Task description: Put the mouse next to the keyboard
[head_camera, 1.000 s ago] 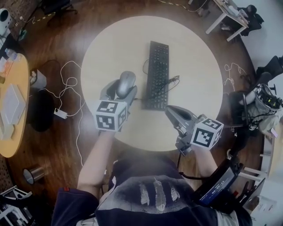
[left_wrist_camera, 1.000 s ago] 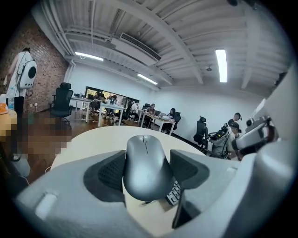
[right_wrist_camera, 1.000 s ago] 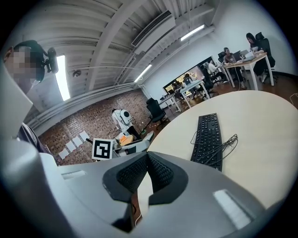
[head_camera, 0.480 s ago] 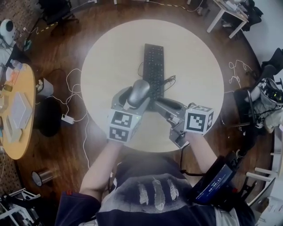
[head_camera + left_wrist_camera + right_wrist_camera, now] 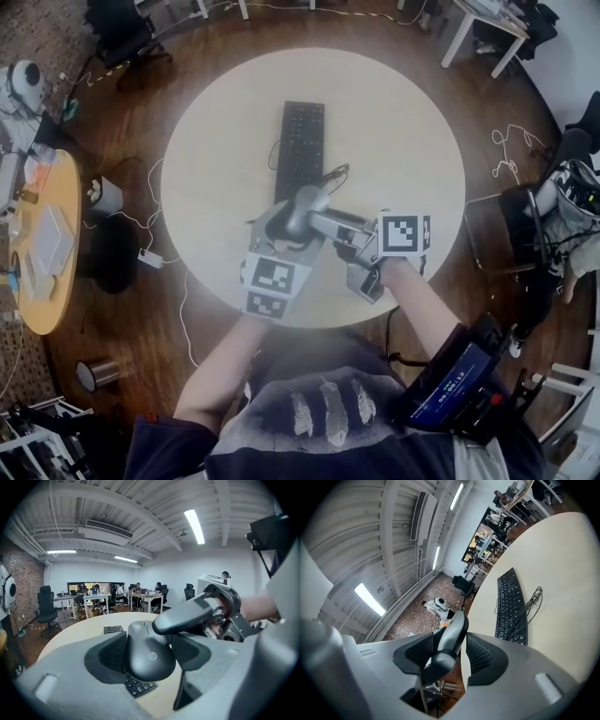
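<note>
Head view: we are pinching the mouse (image 5: pixel 300 208) in our left gripper (image 5: pixel 291 223) while our right gripper (image 5: pixel 324 226), just swung in, is opening around it, probably for a handover.

Big round pale table (image 5: pixel 412 131) on a dark wood floor (image 5: pixel 141 394), small orange table (image 5: pixel 58 291) at the left with a white box (image 5: pixel 45 239) on it, white plug (image 5: pixel 150 257) with wires on the floor, shiny metal cup (image 5: pixel 94 373), long ceiling light (image 5: pixel 194 526)

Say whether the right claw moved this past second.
Yes: the right claw went left across the table, from its rim to the mouse between its opening jaws.
</note>
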Tool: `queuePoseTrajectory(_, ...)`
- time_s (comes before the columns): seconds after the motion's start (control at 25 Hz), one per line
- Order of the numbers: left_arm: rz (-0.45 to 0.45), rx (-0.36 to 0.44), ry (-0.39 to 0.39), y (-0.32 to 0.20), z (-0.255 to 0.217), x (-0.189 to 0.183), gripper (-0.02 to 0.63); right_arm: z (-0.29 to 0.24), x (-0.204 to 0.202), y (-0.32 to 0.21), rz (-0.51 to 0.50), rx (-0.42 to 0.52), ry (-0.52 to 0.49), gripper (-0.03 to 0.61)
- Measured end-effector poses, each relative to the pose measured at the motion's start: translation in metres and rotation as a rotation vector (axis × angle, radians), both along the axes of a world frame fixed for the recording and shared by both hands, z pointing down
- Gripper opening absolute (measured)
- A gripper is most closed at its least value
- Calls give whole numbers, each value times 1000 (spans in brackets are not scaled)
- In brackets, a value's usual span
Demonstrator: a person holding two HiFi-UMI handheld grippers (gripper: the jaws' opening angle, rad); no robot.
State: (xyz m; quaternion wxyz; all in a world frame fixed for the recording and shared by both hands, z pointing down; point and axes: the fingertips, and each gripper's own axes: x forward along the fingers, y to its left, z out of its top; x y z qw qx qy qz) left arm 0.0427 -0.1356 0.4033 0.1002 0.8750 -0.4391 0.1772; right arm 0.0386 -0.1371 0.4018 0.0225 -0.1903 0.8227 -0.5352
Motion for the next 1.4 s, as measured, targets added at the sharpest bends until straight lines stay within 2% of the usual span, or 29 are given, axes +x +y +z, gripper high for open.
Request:
queuePoseTrajectory(0.12,-6,-1,-8,2,2,28,305,3,20,0,-24,-17,-38,207)
queuePoseTrajectory(0.24,-4,-19,14,4,5,70,305,-1,44,-1,-60,-35,-134,204)
queuePoseTrajectory(0.28,3,-22,1,6,6,78,307,0,49,-1,-56,-38,-133,177)
queuePoseTrajectory(0.32,10,-22,-21,7,8,83,307,4,53,-1,-49,-38,-118,143)
queuePoseTrajectory(0.36,15,-21,-43,9,10,86,307,7,57,-1,-46,-37,-106,135)
queuePoseTrajectory(0.56,27,-28,-86,13,17,98,307,14,69,2,-52,-66,-140,133)
queuePoseTrajectory(0.68,50,-41,-99,15,19,100,307,16,70,4,-59,-56,-124,137)
queuePoseTrajectory(0.84,62,-68,-140,17,25,96,323,24,76,-3,-29,-31,-55,137)
queuePoseTrajectory(0.92,60,-88,-139,20,28,93,331,29,83,-7,-8,-49,-58,137)
queuePoseTrajectory(1.04,55,-110,-119,27,28,81,334,35,90,-9,-7,-65,-54,137)
queuePoseTrajectory(1.16,47,-127,-91,36,22,61,334,49,98,-14,13,-56,24,137)
queuePoseTrajectory(1.4,-70,-154,-6,26,28,0,333,90,107,-37,53,-96,145,137)
